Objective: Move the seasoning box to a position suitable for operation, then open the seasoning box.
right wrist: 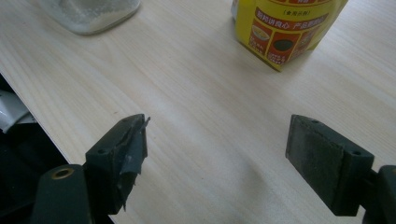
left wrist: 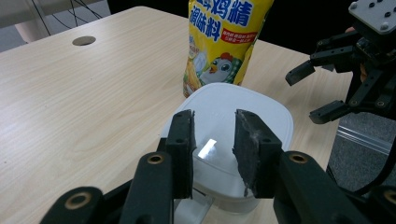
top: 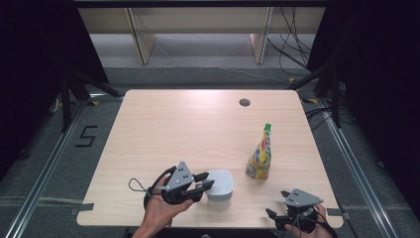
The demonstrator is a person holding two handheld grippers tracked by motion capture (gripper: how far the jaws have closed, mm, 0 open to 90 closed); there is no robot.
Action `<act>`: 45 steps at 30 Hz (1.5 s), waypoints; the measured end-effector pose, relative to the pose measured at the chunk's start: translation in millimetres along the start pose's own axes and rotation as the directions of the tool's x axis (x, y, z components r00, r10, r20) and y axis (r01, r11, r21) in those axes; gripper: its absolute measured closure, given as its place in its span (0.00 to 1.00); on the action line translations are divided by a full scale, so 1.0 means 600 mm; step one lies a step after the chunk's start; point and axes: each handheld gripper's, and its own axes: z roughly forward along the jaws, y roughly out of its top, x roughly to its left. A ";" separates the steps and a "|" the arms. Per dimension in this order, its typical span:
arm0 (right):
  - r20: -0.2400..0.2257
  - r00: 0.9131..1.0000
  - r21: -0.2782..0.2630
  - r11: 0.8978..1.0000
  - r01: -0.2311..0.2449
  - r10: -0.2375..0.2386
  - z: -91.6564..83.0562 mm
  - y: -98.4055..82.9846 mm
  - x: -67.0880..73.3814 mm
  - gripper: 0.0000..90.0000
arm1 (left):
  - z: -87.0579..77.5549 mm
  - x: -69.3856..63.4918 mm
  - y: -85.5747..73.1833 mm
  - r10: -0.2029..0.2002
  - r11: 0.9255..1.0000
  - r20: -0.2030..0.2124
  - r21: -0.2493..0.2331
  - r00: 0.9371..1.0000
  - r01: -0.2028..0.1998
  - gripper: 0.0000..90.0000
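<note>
L gripper (left wrist: 214, 154) jaws narrowed over white lidded container (left wrist: 243, 109) at table's (top: 163, 129) near edge, contact prob. but unclear. R gripper (right wrist: 217, 158) wide, holding nothing. Yellow pouch (top: 260, 154) just beyond.

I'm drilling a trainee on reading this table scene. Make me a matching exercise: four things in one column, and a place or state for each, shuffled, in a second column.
Things:
1. white lidded container
2. yellow seasoning bag
3. round hole in the table
4. right gripper

Places or states:
A. standing upright, green cap on top
B. jaws wide open over bare wood
C. near the table's far edge
D. at the near edge, its lid between the left gripper's jaws

Pairs: 1-D, 2-A, 3-C, 4-B
</note>
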 end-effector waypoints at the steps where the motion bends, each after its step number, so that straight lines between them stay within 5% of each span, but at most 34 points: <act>1: 0.000 1.000 0.000 1.000 0.000 0.000 0.000 0.000 0.000 0.24 | 0.000 0.000 0.000 0.000 1.000 0.000 0.000 1.000 0.000 0.76; 2: -0.009 1.000 0.010 1.000 -0.008 0.008 -0.001 0.001 0.000 0.24 | 0.002 0.000 0.000 0.004 1.000 0.004 -0.002 1.000 -0.004 0.76; 3: -0.012 0.999 0.003 0.999 0.042 -0.042 0.002 0.002 -0.004 0.24 | 0.002 -0.002 0.000 0.003 1.000 -0.006 0.005 1.000 -0.003 0.77; 16: -0.011 1.000 0.011 1.000 -0.017 0.018 -0.003 -0.003 -0.003 0.24 | 0.022 0.000 0.004 0.020 1.000 -0.006 0.015 1.000 -0.020 0.92; 20: -0.013 1.000 0.009 1.000 0.016 -0.016 0.003 -0.001 -0.002 0.24 | 0.022 0.000 0.004 0.021 1.000 -0.012 0.013 1.000 -0.020 0.99; 30: -0.025 1.000 0.012 1.000 0.007 -0.006 0.007 0.008 0.003 0.24 | 0.016 0.003 0.000 0.009 1.000 -0.039 0.000 0.999 -0.009 0.99; 33: -0.026 0.999 0.002 0.999 0.046 -0.046 0.008 0.007 0.001 0.24 | 0.013 0.001 -0.001 0.010 1.000 -0.041 -0.004 0.999 -0.010 0.99; 35: -0.032 0.999 0.003 1.000 0.016 -0.016 0.006 0.008 0.005 0.24 | 0.008 -0.001 -0.003 0.016 1.000 -0.038 -0.007 0.999 -0.016 0.99; 45: -0.040 0.999 -0.016 1.000 0.024 -0.024 0.008 0.012 0.004 0.24 | -0.006 0.011 -0.015 0.001 1.000 -0.048 -0.018 0.999 -0.002 0.99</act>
